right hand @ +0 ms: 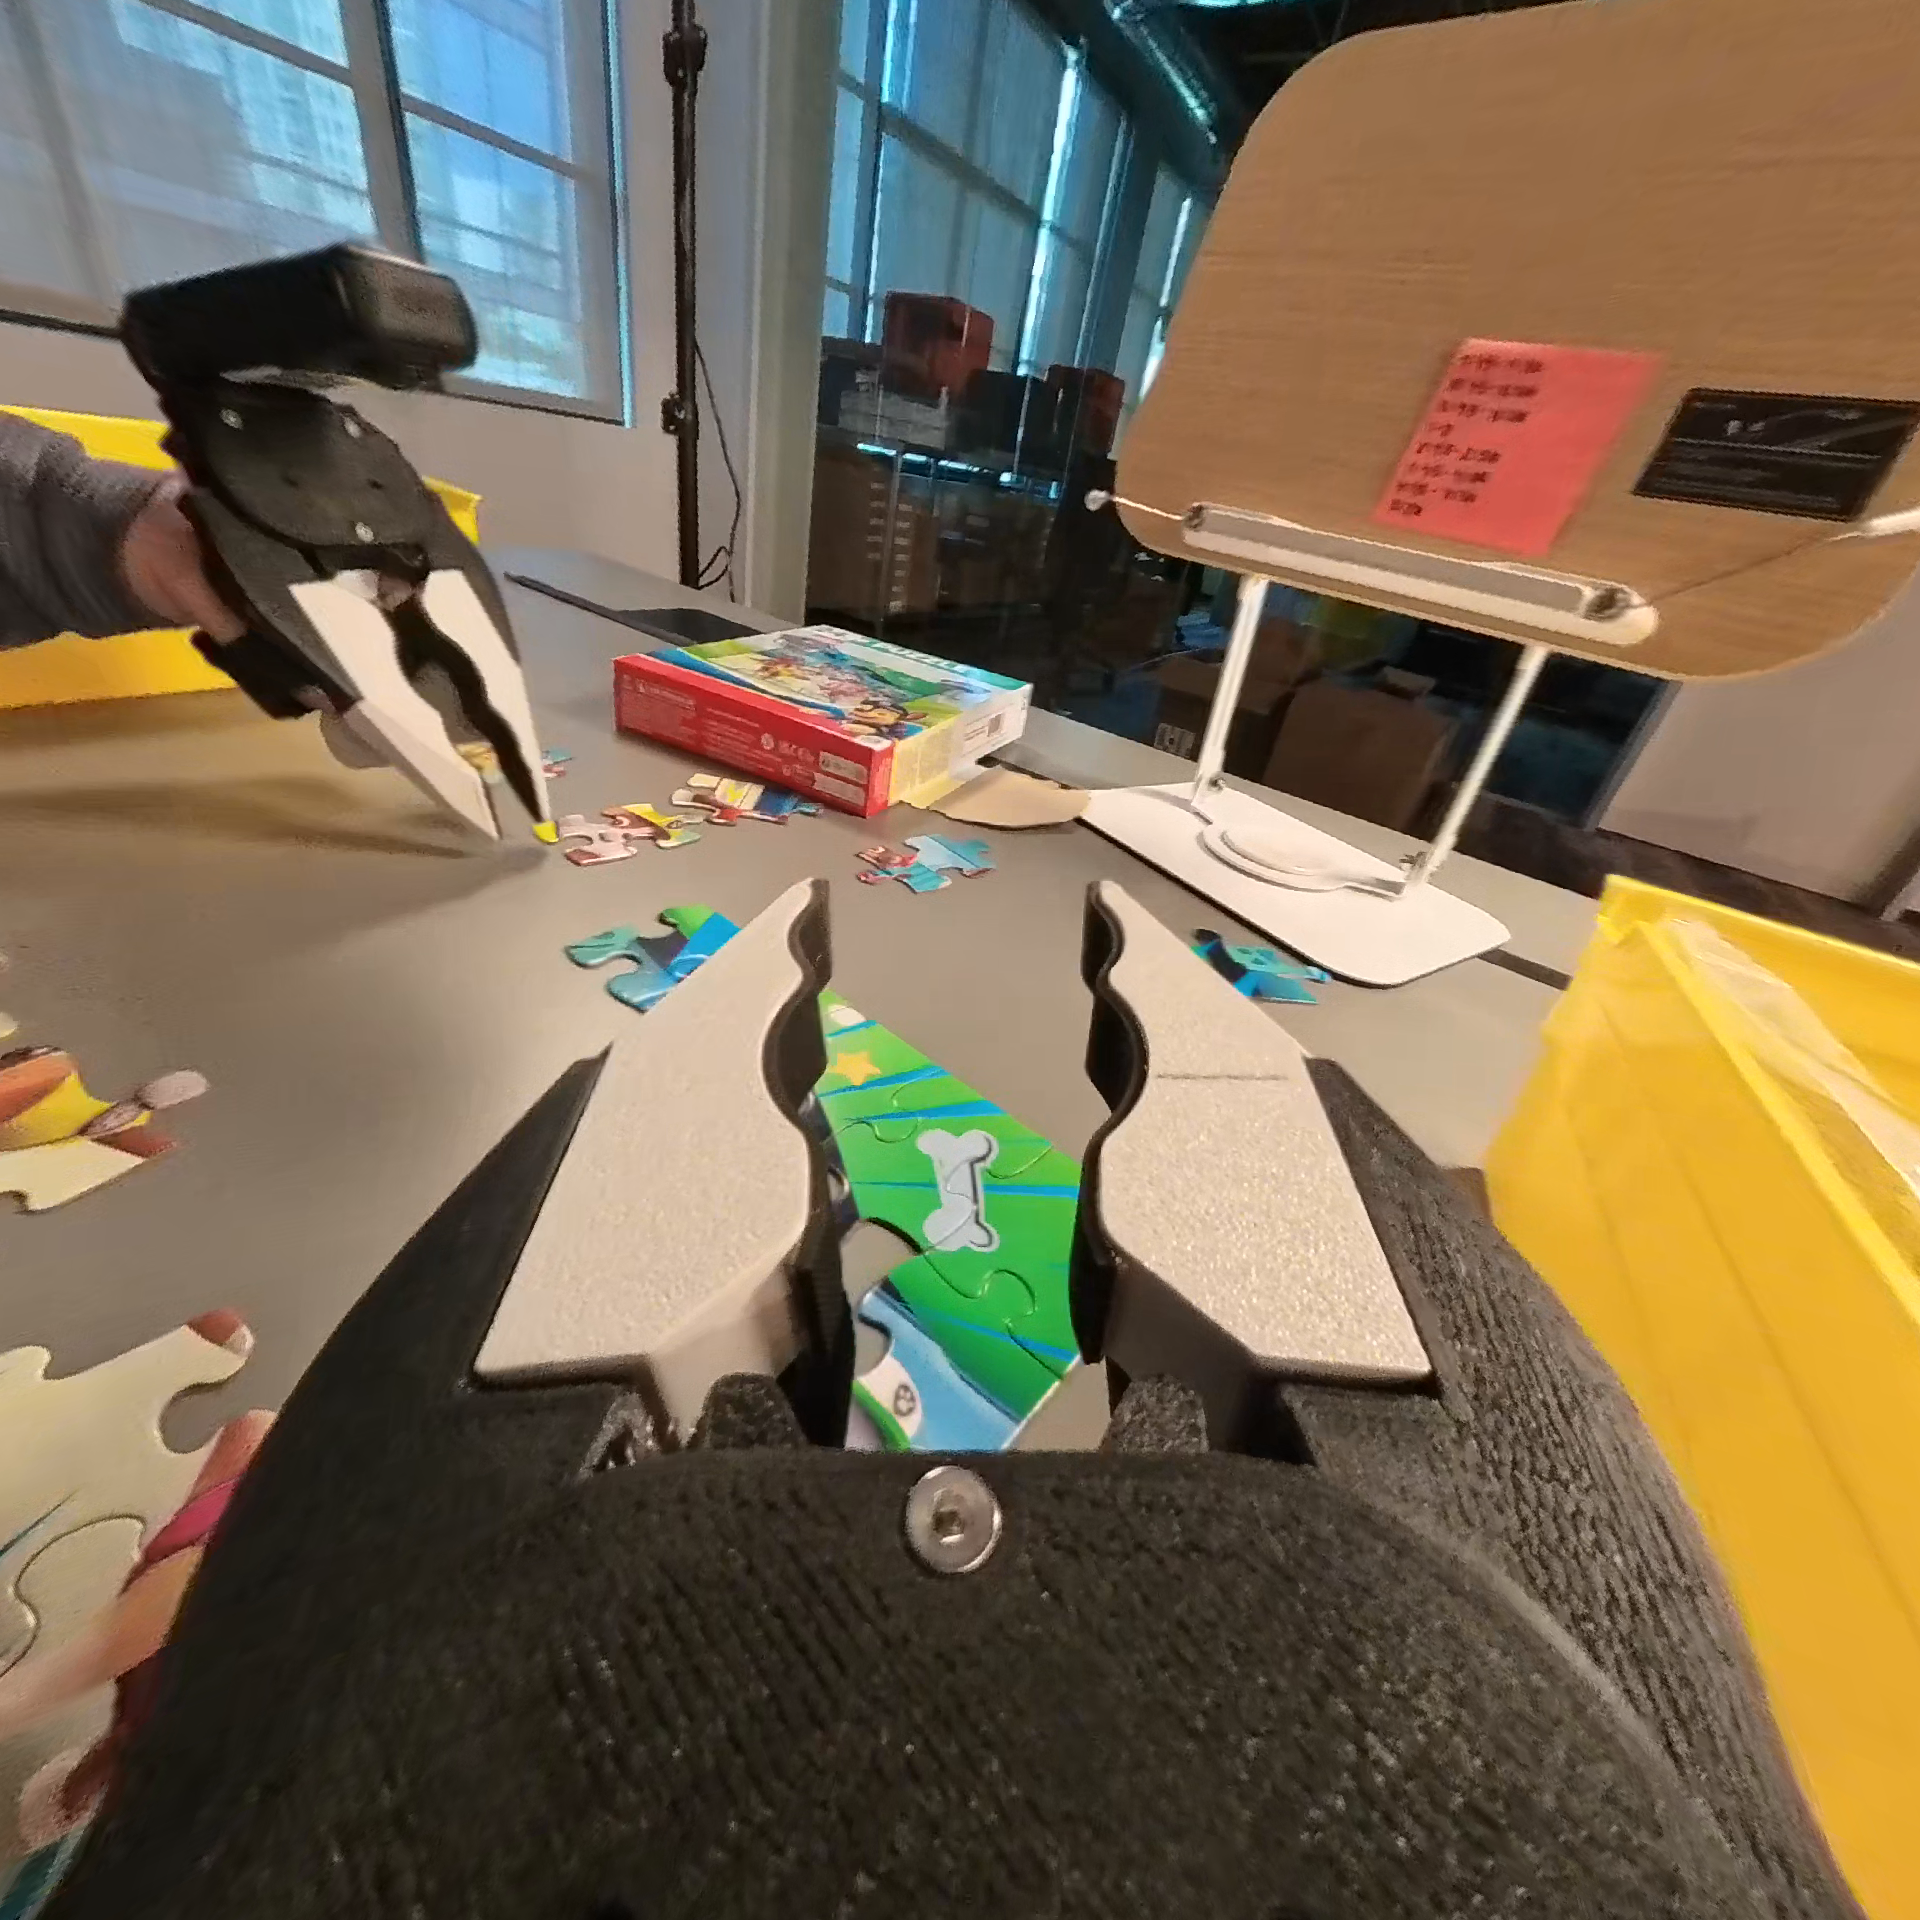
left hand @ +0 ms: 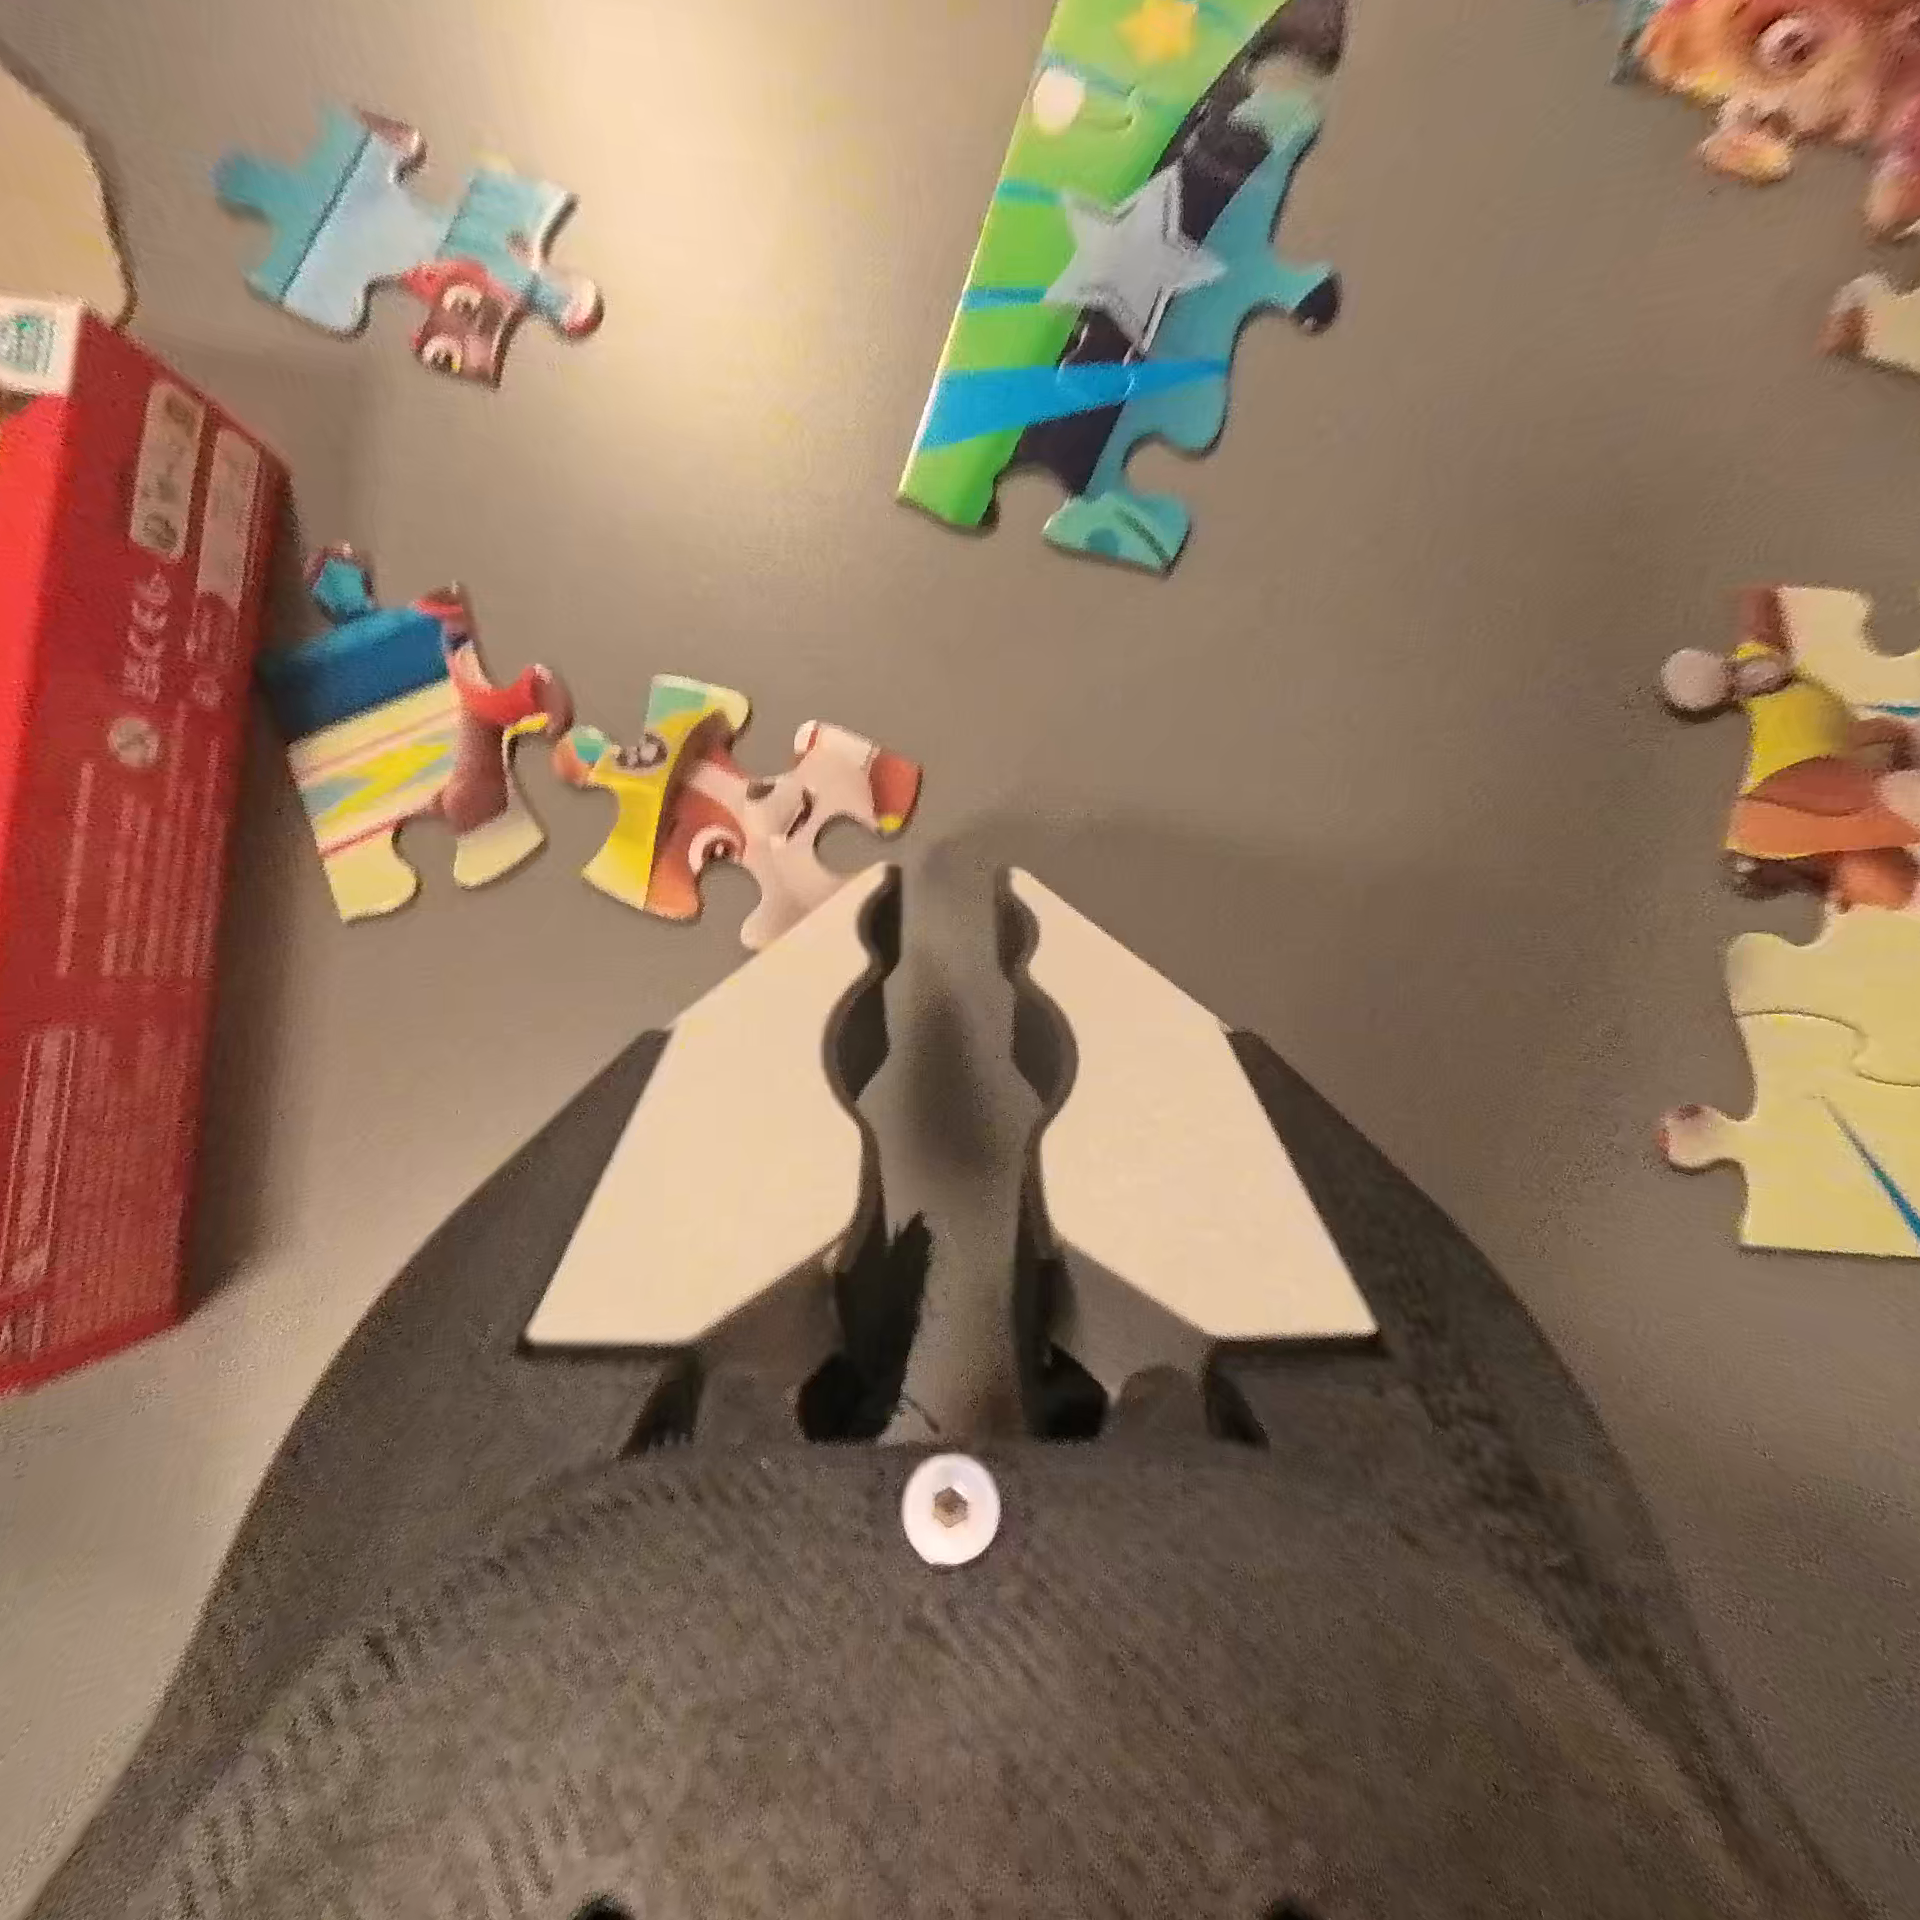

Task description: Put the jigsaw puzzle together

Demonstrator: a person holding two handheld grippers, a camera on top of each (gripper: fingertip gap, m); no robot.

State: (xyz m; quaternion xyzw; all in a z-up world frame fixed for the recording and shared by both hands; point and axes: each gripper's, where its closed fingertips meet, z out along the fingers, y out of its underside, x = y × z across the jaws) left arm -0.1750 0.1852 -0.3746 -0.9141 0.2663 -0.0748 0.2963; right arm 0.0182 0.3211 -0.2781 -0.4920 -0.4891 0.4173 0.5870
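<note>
left gripper [left hand: 951, 883], fingers drawn close with a narrow gap and nothing between them, points down at the grey table [left hand: 1351, 727]. a yellow, brown and white puzzle piece [left hand: 727, 821] lies flat just left of its tips, its corner at the left fingertip; contact cannot be told. the piece's long axis runs left to right, toward the red puzzle box [left hand: 114, 831]. right gripper [right hand: 956, 899] hovers wide open and bare over a joined green puzzle strip [right hand: 935, 1195], which runs lengthwise between its fingers, beside a yellow bin [right hand: 1714, 1195].
</note>
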